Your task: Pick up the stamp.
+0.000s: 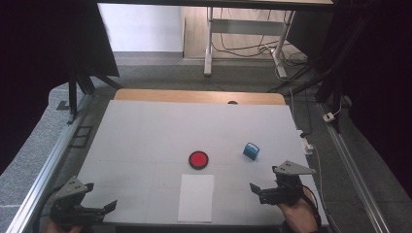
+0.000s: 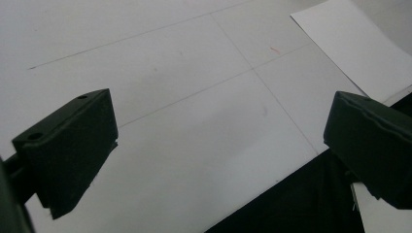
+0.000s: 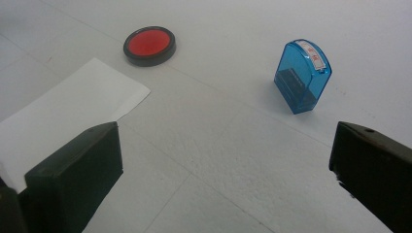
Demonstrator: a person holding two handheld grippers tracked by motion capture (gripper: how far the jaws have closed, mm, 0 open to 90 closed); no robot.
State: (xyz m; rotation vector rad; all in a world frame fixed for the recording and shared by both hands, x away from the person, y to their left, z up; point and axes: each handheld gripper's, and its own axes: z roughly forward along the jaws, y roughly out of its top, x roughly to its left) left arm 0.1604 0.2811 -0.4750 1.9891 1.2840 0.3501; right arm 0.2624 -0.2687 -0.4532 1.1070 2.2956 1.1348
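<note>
Ahead, right tongs (image 3: 223,170) agape, blue stamp (image 3: 303,75) apart.

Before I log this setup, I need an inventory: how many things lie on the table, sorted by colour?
Red: 1, the round ink pad
Blue: 1, the stamp
White: 1, the sheet of paper
Total: 3
Both hand-held grippers are open and hold nothing: left, right.
</note>
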